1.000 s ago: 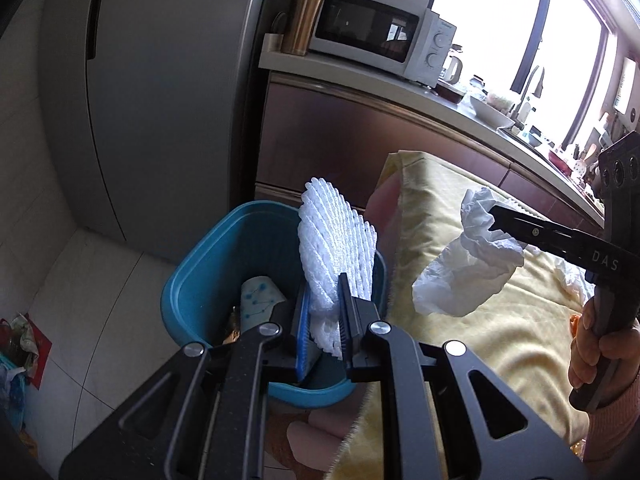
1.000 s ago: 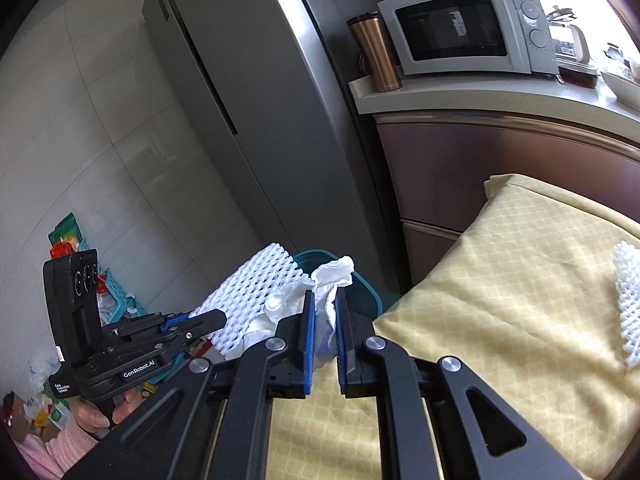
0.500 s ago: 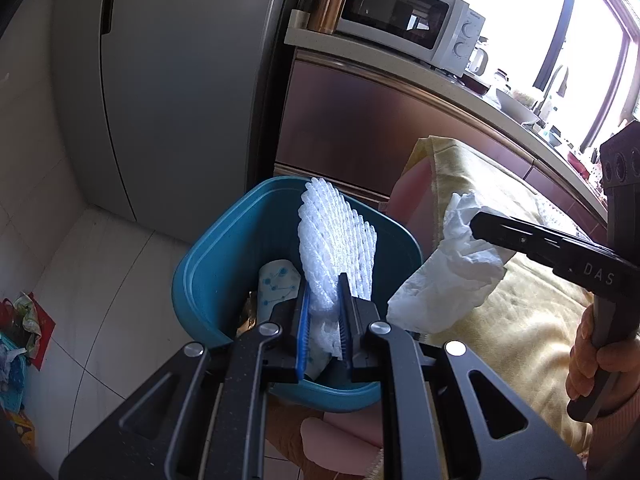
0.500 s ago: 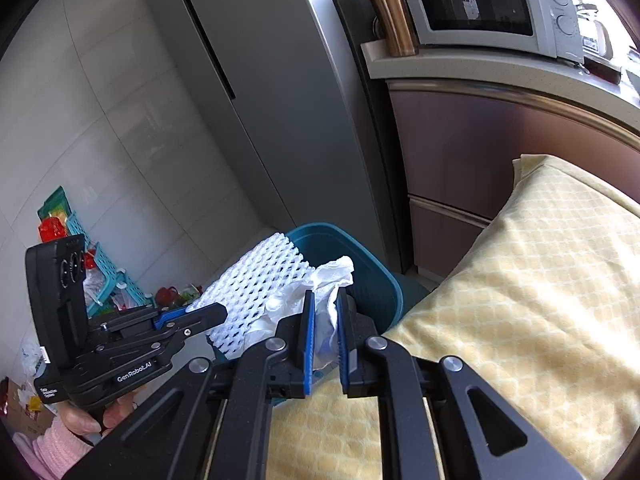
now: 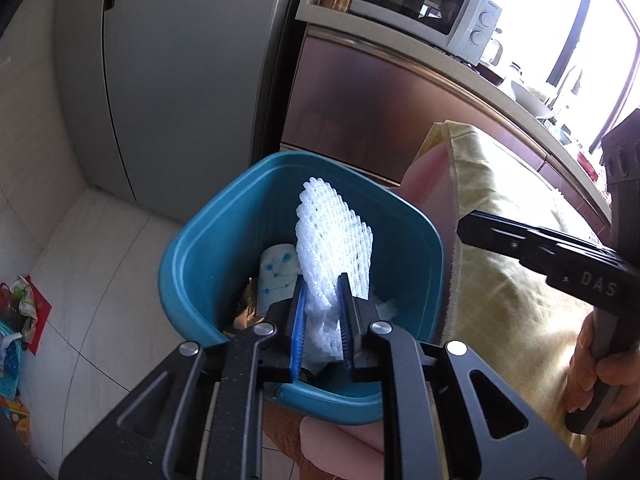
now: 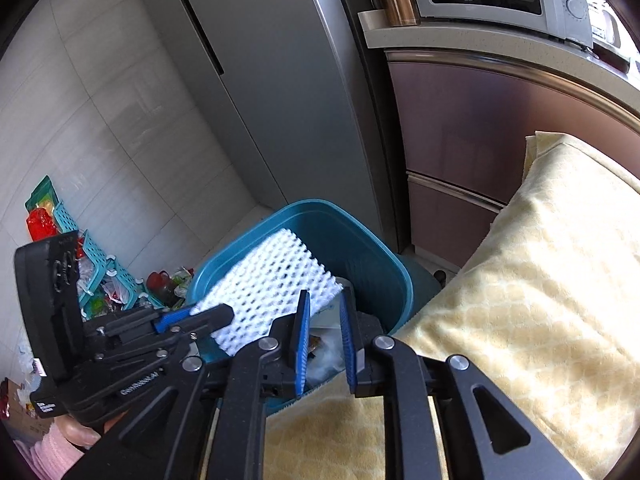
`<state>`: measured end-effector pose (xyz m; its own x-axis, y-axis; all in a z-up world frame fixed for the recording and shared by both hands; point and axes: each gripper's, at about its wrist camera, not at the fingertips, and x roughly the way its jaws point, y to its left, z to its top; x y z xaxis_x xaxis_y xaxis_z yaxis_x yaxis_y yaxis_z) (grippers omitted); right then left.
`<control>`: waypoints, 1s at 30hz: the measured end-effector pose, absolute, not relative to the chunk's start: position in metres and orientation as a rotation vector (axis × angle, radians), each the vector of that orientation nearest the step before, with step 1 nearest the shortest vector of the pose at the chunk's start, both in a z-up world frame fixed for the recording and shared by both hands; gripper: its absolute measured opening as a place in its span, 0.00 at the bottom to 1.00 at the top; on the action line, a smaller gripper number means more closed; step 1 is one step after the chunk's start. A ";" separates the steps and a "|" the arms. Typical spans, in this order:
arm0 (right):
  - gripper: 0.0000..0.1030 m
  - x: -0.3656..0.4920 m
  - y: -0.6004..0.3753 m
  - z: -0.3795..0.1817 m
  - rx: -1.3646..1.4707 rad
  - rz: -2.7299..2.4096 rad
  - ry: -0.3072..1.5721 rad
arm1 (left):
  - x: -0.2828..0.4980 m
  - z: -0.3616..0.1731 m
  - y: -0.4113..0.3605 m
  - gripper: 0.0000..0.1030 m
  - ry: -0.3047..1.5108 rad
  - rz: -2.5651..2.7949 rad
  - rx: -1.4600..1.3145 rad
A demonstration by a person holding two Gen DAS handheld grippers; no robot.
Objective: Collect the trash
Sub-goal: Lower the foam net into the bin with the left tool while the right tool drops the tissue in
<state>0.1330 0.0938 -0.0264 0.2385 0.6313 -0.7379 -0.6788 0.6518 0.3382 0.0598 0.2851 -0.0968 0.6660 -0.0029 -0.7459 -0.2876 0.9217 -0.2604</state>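
Observation:
A teal trash bin [image 5: 192,248] stands on the floor beside the yellow-clothed table [image 5: 500,240]. My left gripper [image 5: 322,284] hangs over the bin's mouth; its jaws are opening, with a white foam net [image 5: 332,236] upright between the blue pads and touching both. In the right wrist view the same net [image 6: 264,292] sticks out of the left gripper [image 6: 212,316] across the bin [image 6: 360,224]. My right gripper [image 6: 324,296] is over the bin's near edge, its jaws opening with nothing between them. A crumpled white tissue [image 6: 326,360] lies in the bin below it.
A grey fridge [image 5: 180,60] and a brown cabinet [image 6: 480,128] with a microwave [image 5: 420,4] stand behind the bin. Other trash, including a patterned wrapper [image 5: 278,272], lies inside it. A teal basket [image 6: 96,264] with clutter sits on the floor at the left.
Both grippers moved down and closer to the bin. The right gripper let go of the tissue, which dropped into the bin. The foam net stays in the left gripper.

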 end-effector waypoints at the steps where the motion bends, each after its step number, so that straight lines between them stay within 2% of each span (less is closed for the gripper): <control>1: 0.15 0.133 0.093 -0.027 -0.055 0.898 0.981 | 0.061 -0.099 0.285 0.15 0.833 0.165 -0.378; 11: 0.21 0.129 0.077 -0.024 -0.024 0.905 0.976 | 0.067 -0.112 0.284 0.17 0.862 0.170 -0.380; 18: 0.23 0.120 0.060 -0.016 0.001 0.925 0.963 | 0.066 -0.112 0.284 0.26 0.855 0.185 -0.375; 30: 0.30 0.100 0.015 0.002 0.033 0.936 0.897 | 0.052 -0.073 0.262 0.30 0.749 0.141 -0.326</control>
<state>0.0999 0.0150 0.0022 0.2710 0.7076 -0.6526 -0.6820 0.6196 0.3886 0.0523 0.2619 -0.0729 0.7256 0.0106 -0.6880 -0.2409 0.9405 -0.2397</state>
